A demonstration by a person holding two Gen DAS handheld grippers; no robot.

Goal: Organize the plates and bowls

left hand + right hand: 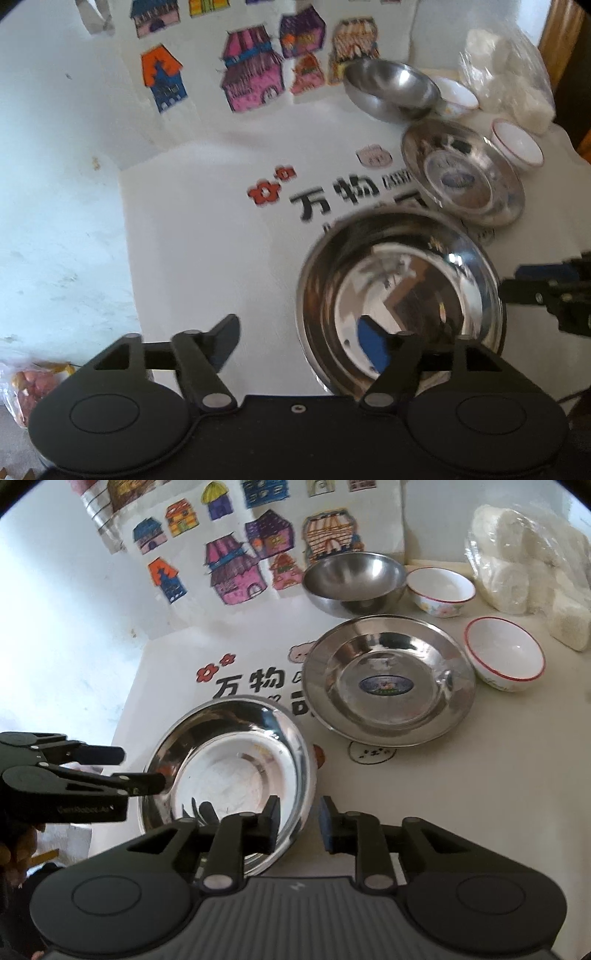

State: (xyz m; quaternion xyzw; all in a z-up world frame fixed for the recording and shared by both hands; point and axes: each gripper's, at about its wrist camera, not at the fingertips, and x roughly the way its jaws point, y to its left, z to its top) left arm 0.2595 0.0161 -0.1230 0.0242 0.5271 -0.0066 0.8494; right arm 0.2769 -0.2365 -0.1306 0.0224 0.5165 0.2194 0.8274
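A shiny steel plate (229, 760) lies on the table near me; it also shows in the left wrist view (399, 295). My left gripper (303, 343) is open, its right finger over the plate's inside, its left finger outside the rim. My right gripper (299, 825) is open and straddles the plate's right rim. A second steel plate (388, 683) with a sticker lies farther right. A steel bowl (354, 579), a flowered white bowl (439, 590) and a red-rimmed white bowl (504, 653) stand behind.
A clear bag of white rolls (528, 557) sits at the back right. Coloured house drawings (229, 565) hang on the wall behind the printed white tablecloth (480, 794). The table's left edge (129, 240) drops off beside the left gripper.
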